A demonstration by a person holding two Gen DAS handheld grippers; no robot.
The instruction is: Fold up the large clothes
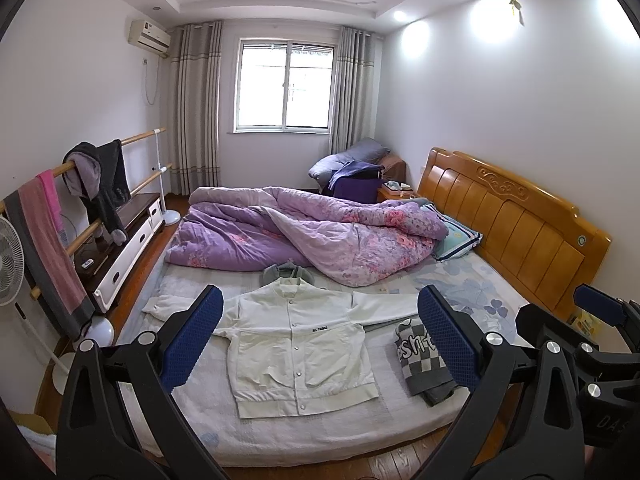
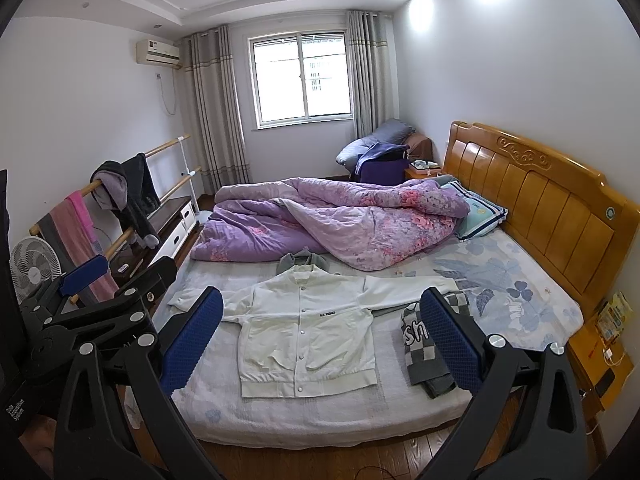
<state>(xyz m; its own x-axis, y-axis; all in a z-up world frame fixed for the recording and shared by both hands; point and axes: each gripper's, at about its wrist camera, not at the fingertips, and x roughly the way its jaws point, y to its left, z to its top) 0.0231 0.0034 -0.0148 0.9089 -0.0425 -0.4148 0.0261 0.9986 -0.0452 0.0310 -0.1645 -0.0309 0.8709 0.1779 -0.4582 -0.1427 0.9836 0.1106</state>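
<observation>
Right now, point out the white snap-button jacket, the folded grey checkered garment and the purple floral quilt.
white snap-button jacket (image 1: 296, 344), left wrist view, on its front panel.
folded grey checkered garment (image 2: 424, 354), right wrist view, on its checkered top.
purple floral quilt (image 1: 320, 232), left wrist view, on its rumpled middle.

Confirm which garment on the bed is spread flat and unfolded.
The white snap-front jacket, lying front-up with both sleeves out. The checkered garment to its right is folded; the grey one by its collar is bunched.

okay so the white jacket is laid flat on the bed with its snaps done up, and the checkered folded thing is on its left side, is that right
Not quite: the checkered folded garment lies to the right of the white jacket, toward the headboard, as the left wrist view shows. The jacket does lie flat on the bed, snaps closed.
</observation>
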